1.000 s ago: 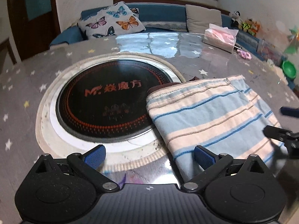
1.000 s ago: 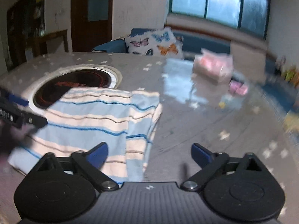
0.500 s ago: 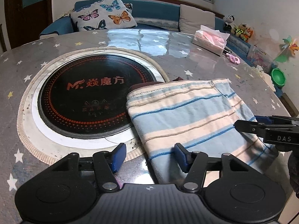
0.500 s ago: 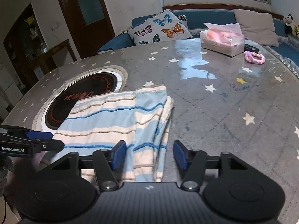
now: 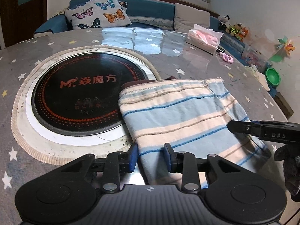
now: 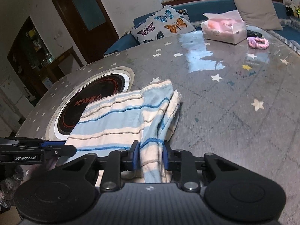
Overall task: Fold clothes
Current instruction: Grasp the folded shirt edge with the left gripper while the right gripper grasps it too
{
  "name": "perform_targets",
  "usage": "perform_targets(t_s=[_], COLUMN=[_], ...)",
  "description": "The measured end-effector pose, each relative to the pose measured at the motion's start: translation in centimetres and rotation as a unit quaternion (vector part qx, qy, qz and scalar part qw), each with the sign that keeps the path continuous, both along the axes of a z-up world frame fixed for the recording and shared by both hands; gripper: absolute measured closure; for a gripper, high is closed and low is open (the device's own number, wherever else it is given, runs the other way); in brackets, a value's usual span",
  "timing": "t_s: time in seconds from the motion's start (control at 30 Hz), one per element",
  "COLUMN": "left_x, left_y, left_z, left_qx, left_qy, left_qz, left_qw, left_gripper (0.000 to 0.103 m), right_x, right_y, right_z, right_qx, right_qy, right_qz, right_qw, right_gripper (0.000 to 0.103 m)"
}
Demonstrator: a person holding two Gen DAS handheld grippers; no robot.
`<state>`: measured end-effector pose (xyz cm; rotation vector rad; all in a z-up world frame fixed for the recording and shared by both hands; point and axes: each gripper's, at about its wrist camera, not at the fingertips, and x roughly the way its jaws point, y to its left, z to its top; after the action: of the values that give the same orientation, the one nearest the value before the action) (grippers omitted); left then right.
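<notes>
A blue-and-cream striped cloth (image 5: 178,112) (image 6: 116,123) lies folded on the round star-patterned table (image 5: 187,60), partly over the black cooktop disc (image 5: 84,93). My left gripper (image 5: 151,156) straddles the cloth's near left corner. Its jaws are closing, and the cloth still lies flat between them, not pinched. My right gripper (image 6: 150,154) is at the cloth's near right corner. Its jaws are closing too, and its pads press a bunched fold of the cloth. Each gripper shows side-on in the other's view: the right gripper (image 5: 230,126), the left gripper (image 6: 71,148).
A tissue box (image 5: 204,39) (image 6: 223,30) and a pink scrunchie (image 6: 257,42) sit at the table's far side. A green bowl (image 5: 272,76) stands off the right edge. Behind the table is a blue sofa with a butterfly pillow (image 5: 99,13). A gloved hand (image 5: 290,168) holds the right gripper.
Both grippers' jaws have narrowed from wide open down onto the cloth's near corners. The right gripper rolled and settled, and the cloth now bunches between its pads.
</notes>
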<state>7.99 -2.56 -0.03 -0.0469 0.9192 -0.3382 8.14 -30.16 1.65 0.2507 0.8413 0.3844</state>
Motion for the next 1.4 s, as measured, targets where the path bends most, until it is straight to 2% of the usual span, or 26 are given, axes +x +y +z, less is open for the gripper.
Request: perform_targets(t_s=[0.07,0.17,0.27,0.37,0.43,0.47,0.5,0.6,0.8,1.1,1.4], left_x=[0.1,0.0,-0.1,-0.2,-0.2,-0.3,-0.3,-0.4,-1.2,-3.7,-5.2], left_y=[0.0,-0.1,-0.3,-0.2,-0.1,-0.1,-0.1,0.2,2.0,7.0,13.7], left_z=[0.0,0.0,0.0,-0.1,-0.1,-0.1,-0.1,-0.1,0.2,0.8,2.0], left_qx=[0.0,0.0,0.002,-0.003,-0.004,-0.004,-0.004,-0.011,-0.028,-0.038,-0.037], left_qy=[0.002,0.005,0.005,0.006,0.005,0.004,0.004,0.005,0.003,-0.008,-0.032], left_qz=[0.002,0.002,0.002,0.003,0.003,0.003,0.003,0.007,0.02,0.072,0.137], left_qw=[1.0,1.0,1.0,1.0,1.0,1.0,1.0,0.9999,0.9994,0.9967,0.9893], left_gripper=[0.07,0.063,0.063,0.063,0.064,0.067,0.074,0.083,0.09,0.091,0.091], right_x=[-0.2,-0.1,-0.1,-0.1,0.0,-0.1,-0.1,-0.4,-0.9,-0.2,1.8], right_y=[0.0,0.0,0.2,0.2,0.0,0.0,0.0,0.2,0.9,5.7,13.3], right_z=[0.0,0.1,0.0,-0.1,-0.2,-0.2,-0.2,-0.2,0.6,1.4,2.4], right_qx=[-0.001,-0.004,-0.004,-0.001,0.004,0.008,0.01,0.015,0.027,0.023,0.02], right_qy=[-0.002,-0.007,-0.011,-0.013,-0.01,-0.008,-0.007,-0.007,-0.008,-0.011,-0.016], right_qz=[-0.002,-0.008,-0.008,-0.007,-0.006,-0.007,-0.007,-0.008,-0.003,0.049,0.128], right_qw=[1.0,1.0,1.0,1.0,1.0,1.0,1.0,1.0,1.0,0.998,0.992], right_gripper=[0.078,0.072,0.07,0.071,0.077,0.077,0.079,0.083,0.085,0.086,0.087])
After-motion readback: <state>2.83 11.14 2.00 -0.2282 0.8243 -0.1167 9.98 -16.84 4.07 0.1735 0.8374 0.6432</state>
